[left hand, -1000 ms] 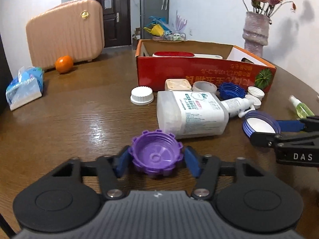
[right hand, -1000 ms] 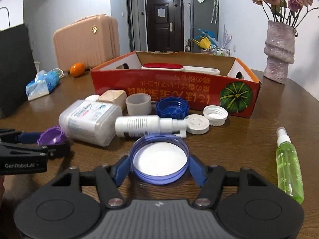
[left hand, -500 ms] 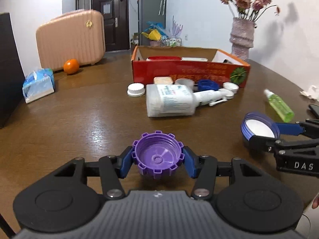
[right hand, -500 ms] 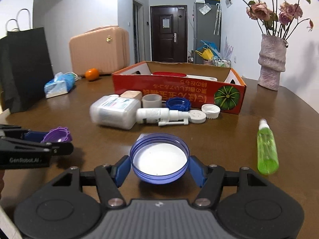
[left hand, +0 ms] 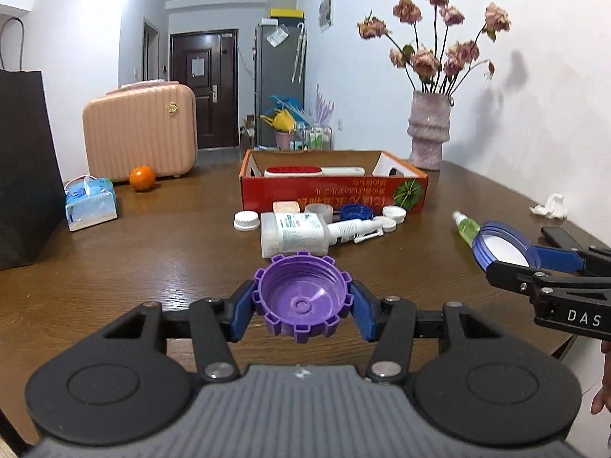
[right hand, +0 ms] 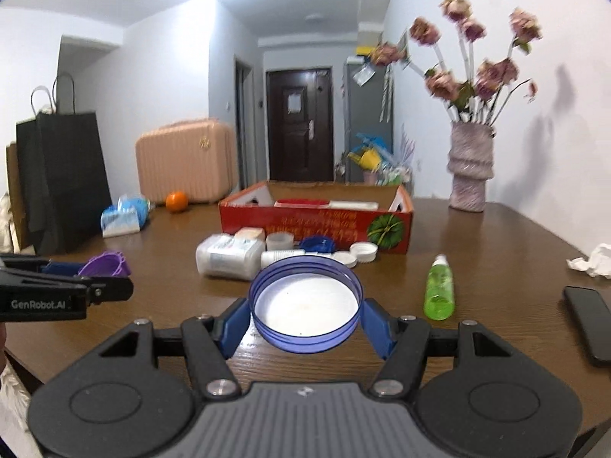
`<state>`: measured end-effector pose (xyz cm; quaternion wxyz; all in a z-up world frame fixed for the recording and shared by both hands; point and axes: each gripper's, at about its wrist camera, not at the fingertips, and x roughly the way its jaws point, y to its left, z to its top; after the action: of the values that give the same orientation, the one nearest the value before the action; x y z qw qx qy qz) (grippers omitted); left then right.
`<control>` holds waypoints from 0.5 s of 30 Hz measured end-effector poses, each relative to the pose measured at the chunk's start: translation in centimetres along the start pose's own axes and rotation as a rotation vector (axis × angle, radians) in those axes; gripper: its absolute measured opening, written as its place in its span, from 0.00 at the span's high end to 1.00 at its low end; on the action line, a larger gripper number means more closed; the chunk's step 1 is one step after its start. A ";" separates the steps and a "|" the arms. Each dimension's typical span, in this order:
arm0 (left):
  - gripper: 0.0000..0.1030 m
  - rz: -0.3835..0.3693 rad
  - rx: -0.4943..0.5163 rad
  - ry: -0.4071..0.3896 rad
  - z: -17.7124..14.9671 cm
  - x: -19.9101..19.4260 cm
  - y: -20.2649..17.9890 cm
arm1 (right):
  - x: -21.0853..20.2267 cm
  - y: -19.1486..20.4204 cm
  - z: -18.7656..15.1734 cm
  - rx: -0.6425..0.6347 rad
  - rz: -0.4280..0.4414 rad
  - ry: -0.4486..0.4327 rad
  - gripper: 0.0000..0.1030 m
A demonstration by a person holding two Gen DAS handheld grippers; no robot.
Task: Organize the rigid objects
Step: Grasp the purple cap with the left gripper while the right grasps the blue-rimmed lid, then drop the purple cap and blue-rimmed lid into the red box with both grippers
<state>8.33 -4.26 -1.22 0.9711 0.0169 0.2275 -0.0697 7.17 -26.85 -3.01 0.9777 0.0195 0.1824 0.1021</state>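
Left hand-held gripper point(left hand: 301, 307), low centre of its view, pinches a purple notched plastic cap point(left hand: 302, 297) by its rim, hollow side up. Right hand-held gripper point(right hand: 304, 318) likewise clamps a wide blue plastic lid with white liner point(right hand: 304, 306). Both hang above the brown wooden worktop point(left hand: 152, 263), probably so that each can be sorted into the red cardboard box point(left hand: 336, 192) at mid-frame, beyond the remaining bottles and caps.
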 end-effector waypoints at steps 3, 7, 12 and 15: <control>0.48 -0.007 0.005 -0.017 -0.1 -0.9 -0.1 | -0.9 0.0 0.0 0.023 -0.013 -0.022 0.38; 0.48 -0.011 0.000 -0.030 0.2 -0.9 -0.1 | -1.3 0.1 0.3 0.018 -0.015 -0.046 0.38; 0.48 -0.012 0.001 -0.035 1.1 0.3 0.0 | 0.0 -0.3 0.7 0.012 -0.021 -0.046 0.38; 0.48 -0.008 0.009 -0.047 2.7 2.1 0.1 | 1.3 -1.0 1.5 0.013 -0.031 -0.043 0.38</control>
<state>11.38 -4.58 0.25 0.9759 0.0188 0.2042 -0.0749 9.06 -27.53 -2.18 0.9827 0.0254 0.1621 0.0854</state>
